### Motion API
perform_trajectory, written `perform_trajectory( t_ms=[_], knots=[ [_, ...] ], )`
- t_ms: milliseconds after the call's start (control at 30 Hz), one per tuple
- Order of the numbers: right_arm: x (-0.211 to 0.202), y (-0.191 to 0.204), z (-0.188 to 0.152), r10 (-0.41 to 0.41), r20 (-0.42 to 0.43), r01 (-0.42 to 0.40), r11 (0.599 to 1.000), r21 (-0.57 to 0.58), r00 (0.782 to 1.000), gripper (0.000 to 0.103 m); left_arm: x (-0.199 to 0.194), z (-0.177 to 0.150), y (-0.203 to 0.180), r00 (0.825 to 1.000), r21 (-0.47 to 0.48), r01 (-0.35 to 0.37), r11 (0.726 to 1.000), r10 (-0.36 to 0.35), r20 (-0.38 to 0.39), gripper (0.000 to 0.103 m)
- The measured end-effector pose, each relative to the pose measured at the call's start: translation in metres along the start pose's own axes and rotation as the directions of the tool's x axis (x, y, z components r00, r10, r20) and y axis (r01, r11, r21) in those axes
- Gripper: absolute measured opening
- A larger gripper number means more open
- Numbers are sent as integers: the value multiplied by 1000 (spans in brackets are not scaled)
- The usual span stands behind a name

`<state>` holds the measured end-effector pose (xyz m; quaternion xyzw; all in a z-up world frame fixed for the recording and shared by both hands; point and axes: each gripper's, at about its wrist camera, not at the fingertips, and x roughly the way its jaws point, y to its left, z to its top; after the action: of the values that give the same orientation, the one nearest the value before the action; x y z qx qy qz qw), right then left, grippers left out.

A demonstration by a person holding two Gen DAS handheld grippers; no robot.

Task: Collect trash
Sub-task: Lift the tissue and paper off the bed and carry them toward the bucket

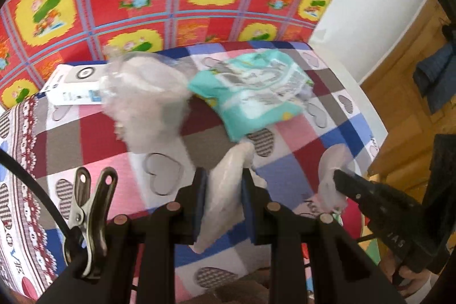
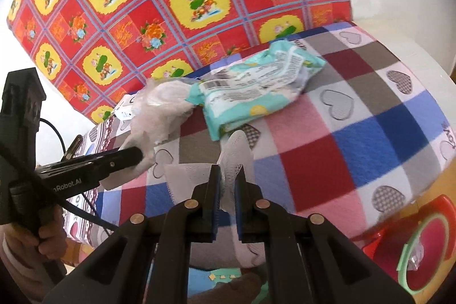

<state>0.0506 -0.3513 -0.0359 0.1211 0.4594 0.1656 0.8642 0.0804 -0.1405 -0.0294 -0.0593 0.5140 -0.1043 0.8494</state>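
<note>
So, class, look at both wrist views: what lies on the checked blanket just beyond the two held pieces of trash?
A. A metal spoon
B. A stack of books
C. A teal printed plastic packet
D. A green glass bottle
C: a crumpled teal printed packet lies on the checked blanket, just beyond the tissue pinched in the right gripper.

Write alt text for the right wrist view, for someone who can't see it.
The right claw pinches a white tissue above a checked heart-print blanket. At left, the left claw grips crumpled clear plastic beside a teal wipes packet.
</note>
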Motion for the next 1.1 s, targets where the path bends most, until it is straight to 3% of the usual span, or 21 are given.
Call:
perform_trajectory(
  t_ms=[633,867,1100],
  knots=[
    [-84,-102,-37,-99,55,93,991,100,994,10,22,-5,-137,993,114,117,987,-113,-42,24],
    [-114,-134,-53,-166,89,145,967,211,982,10,33,-4,-186,982,200,186,962,-173,-81,24],
    [-139,-157,-73,-267,121,215,920,328,956,10,41,-6,-227,966,301,255,919,-226,-128,24]
  ],
)
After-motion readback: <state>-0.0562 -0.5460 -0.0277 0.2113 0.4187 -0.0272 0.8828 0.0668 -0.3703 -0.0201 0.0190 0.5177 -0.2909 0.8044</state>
